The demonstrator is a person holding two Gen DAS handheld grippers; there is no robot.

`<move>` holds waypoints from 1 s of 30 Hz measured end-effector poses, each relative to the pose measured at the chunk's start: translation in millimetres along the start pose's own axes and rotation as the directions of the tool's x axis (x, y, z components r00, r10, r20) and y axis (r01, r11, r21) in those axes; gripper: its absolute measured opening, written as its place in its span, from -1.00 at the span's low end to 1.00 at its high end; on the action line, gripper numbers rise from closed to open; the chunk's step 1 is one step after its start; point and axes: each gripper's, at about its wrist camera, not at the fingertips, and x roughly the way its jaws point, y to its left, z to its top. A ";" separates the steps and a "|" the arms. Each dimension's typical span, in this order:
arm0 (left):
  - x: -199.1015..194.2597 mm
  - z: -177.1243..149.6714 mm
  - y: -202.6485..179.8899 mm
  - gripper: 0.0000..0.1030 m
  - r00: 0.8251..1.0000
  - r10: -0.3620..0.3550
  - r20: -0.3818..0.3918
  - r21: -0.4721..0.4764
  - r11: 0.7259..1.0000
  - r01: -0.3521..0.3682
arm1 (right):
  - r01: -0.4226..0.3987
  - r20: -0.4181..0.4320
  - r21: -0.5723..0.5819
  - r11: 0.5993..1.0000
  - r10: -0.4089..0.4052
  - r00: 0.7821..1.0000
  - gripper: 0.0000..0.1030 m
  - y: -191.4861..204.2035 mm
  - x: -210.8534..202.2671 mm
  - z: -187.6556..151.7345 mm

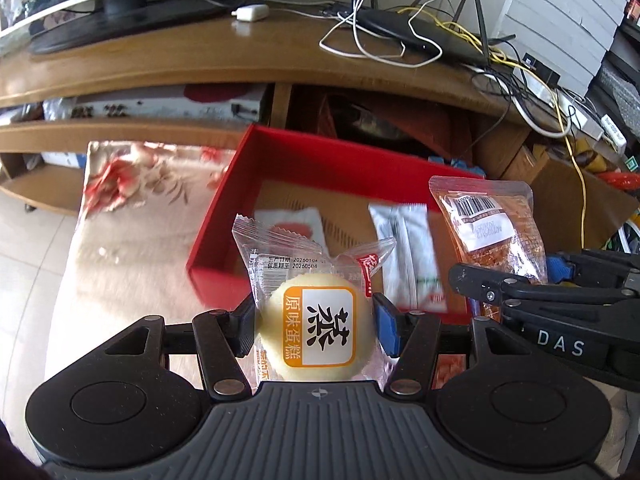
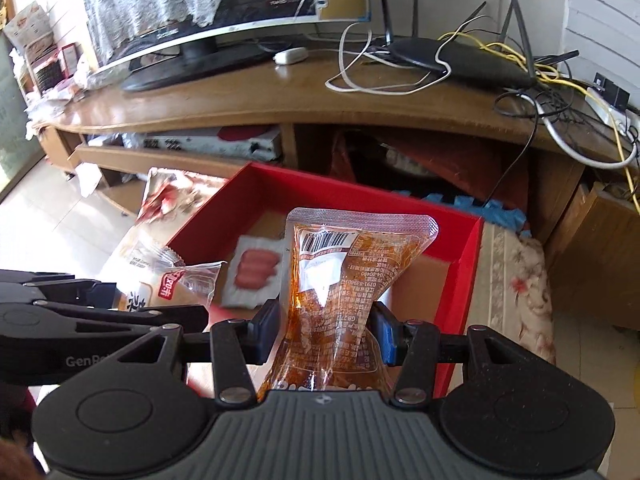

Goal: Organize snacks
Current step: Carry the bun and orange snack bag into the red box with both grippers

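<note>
Looking through my left camera, I see my left gripper [image 1: 316, 326] squeezing a steamed cake [image 1: 316, 332], a round pale bun sealed in a clear wrapper with an orange label. The blue pads press on both sides of it. Just past the cake sits the red box [image 1: 224, 216], open on top, resting on a flowered cloth [image 1: 132, 184]. Two snacks lie on the box floor: a white sausage packet [image 1: 296, 224] and a white-and-green packet [image 1: 408, 256]. To the right, my right gripper [image 1: 552, 300] comes in from the side, and the orange spicy snack pouch [image 1: 492, 236] stands up from it over the box's right part. Behind the box is a wooden TV stand [image 1: 200, 60] with a monitor [image 1: 100, 0], a router [image 1: 420, 32] and tangled cables [image 1: 532, 92].

In my right camera, my right gripper [image 2: 326, 330] is clamped tight on the spicy snack pouch [image 2: 340, 280], which bends in at the middle where the pads pinch it. It is held up above the near edge of the red box [image 2: 468, 252]. The sausage packet [image 2: 254, 270] lies inside on the box floor. On the left, my left gripper [image 2: 100, 316] holds the steamed cake [image 2: 160, 284] near the box's left wall. The TV stand [image 2: 240, 100] stands behind.
</note>
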 end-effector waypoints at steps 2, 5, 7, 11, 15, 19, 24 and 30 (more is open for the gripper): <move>6.3 7.5 -1.8 0.25 1.000 0.001 0.003 0.002 1.000 -0.001 | 0.007 -0.002 0.008 1.000 -0.007 1.000 -0.09 -4.8 7.4 6.4; 16.1 18.7 -4.3 0.25 1.000 0.005 0.010 0.002 1.000 -0.005 | 0.017 -0.009 0.017 1.000 -0.016 1.000 -0.09 -11.4 19.9 14.5; 23.1 25.0 -6.0 0.25 1.000 0.014 0.014 0.007 1.000 -0.014 | 0.023 -0.017 0.021 1.000 -0.023 1.000 -0.09 -15.7 29.0 18.6; 37.8 34.2 -5.9 0.25 1.000 0.026 0.010 0.007 1.000 -0.026 | 0.029 -0.038 0.029 0.999 -0.028 0.999 -0.09 -22.1 46.3 21.3; 50.2 38.8 -4.6 0.25 0.999 0.036 -0.005 0.005 0.999 -0.036 | 0.035 -0.058 0.029 0.999 -0.034 0.998 -0.09 -25.2 60.4 21.1; 58.6 42.2 -3.7 0.25 0.999 0.048 -0.005 0.005 0.999 -0.048 | 0.044 -0.077 0.027 0.999 -0.042 0.996 -0.09 -27.8 71.0 19.6; 68.5 41.7 -4.6 0.25 0.998 0.052 -0.020 0.014 0.999 -0.052 | 0.047 -0.096 0.022 0.999 -0.045 0.994 -0.08 -27.7 83.1 17.0; 76.8 39.2 -2.0 0.10 0.998 0.044 -0.044 0.006 0.999 -0.044 | 0.042 -0.109 0.018 0.999 -0.039 0.993 -0.08 -27.1 92.3 16.2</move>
